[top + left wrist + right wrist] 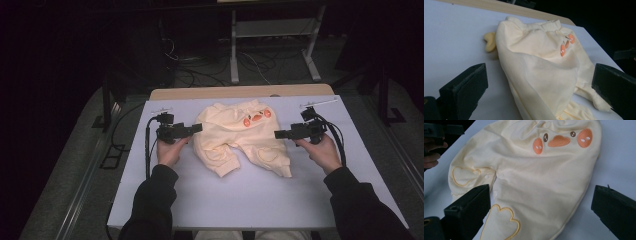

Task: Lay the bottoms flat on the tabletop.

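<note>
A pale yellow baby garment with an orange duck face lies crumpled in the middle of the white table. My left gripper hovers at its left edge, jaws wide apart and pointing at the cloth. My right gripper is close to the garment's right side, open as well. In the right gripper view the garment spreads ahead of the jaws, with the duck face at the top and embroidered foot outlines near the left jaw. Neither gripper holds anything.
A wooden strip runs along the table's far edge. Beyond it the dark floor carries cables and the white legs of a metal frame. Bare white table surface lies in front of the garment and on both sides.
</note>
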Available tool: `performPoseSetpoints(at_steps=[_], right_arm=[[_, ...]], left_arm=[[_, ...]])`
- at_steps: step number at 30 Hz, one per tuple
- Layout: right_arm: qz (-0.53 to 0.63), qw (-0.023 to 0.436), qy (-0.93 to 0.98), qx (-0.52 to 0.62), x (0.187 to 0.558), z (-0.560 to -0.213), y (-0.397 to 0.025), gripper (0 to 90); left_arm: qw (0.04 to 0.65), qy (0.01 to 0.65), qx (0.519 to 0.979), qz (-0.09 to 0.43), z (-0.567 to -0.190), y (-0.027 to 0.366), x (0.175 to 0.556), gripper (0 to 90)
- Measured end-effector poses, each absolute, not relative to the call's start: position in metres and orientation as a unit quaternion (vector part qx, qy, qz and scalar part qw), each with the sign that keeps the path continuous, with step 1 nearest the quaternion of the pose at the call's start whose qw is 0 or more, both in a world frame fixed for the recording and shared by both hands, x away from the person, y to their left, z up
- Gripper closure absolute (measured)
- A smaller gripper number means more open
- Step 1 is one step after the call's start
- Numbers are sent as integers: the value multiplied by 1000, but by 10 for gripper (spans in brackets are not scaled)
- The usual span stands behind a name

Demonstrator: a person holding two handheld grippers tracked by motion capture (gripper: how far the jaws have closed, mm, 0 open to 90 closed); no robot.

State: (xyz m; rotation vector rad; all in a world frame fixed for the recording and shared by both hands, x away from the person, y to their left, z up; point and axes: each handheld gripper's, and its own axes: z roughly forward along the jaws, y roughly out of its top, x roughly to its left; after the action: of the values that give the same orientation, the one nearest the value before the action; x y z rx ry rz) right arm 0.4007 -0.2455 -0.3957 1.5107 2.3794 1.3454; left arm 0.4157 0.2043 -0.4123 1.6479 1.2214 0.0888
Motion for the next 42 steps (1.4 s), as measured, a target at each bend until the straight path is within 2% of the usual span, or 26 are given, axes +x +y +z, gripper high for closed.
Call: performPoseSetpoints(at_steps=[18, 28, 32, 34, 42], right_arm=[[431, -5, 769, 472, 367, -413, -250, 36], [435, -3, 774, 461, 351, -409, -251, 63], [432, -6, 778, 456, 345, -411, -251, 101], [433, -7, 781, 451, 341, -410, -252, 131], [425, -22, 786, 448, 327, -411, -253, 234]], left_arm=[[510, 509, 693, 23, -430, 197, 390, 1], [505, 508, 698, 3, -440, 192, 369, 3], [506, 510, 695, -7, -440, 193, 365, 4], [512, 510, 691, -11, -441, 194, 361, 47], [504, 516, 691, -35, -446, 193, 353, 130]])
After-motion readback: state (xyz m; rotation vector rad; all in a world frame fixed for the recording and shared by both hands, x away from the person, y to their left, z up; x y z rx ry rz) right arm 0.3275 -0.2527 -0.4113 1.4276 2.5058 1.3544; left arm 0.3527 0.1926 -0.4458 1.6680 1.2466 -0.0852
